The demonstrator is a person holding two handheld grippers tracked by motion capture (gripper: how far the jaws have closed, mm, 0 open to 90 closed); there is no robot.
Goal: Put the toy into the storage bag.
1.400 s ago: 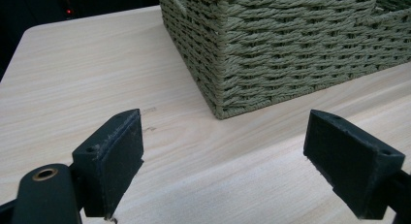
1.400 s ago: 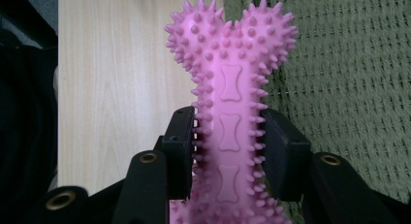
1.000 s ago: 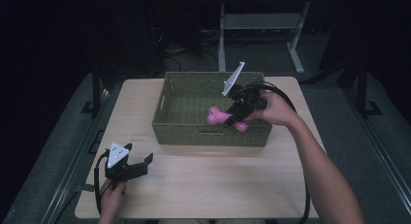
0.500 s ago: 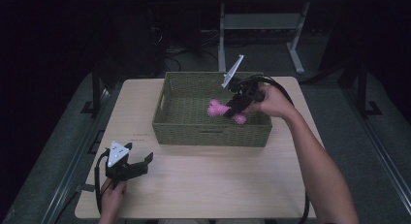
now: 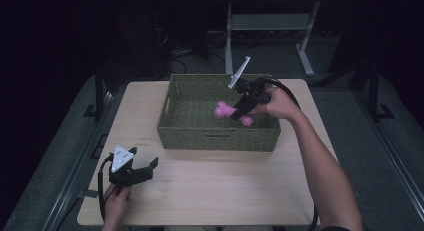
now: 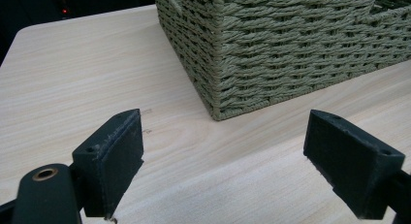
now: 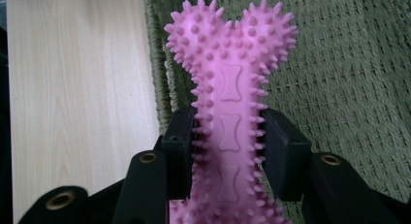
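Note:
A pink spiky bone-shaped toy (image 7: pixel 229 88) is clamped by its shaft between the jaws of my right gripper (image 7: pixel 228 141), which is shut on it. In the high view that toy (image 5: pixel 226 111) hangs over the inside of the green woven basket (image 5: pixel 215 140), right half, with my right gripper (image 5: pixel 240 111) angled down into the basket. My left gripper (image 5: pixel 150 167) rests low over the table (image 5: pixel 225 186) at the front left, jaws open and empty. In the left gripper view its jaws (image 6: pixel 225 161) stand wide apart, facing a corner of the basket (image 6: pixel 271 54).
The basket sits at the back middle of the light wooden table (image 6: pixel 72 78). A black cable (image 5: pixel 287 91) loops from the right gripper. Bare tabletop lies in front of the basket. Dark floor and a white desk frame (image 5: pixel 270 26) are behind.
My right gripper has carried the pink toy leftward and a little lower, further over the basket's inside. The left gripper has stayed put.

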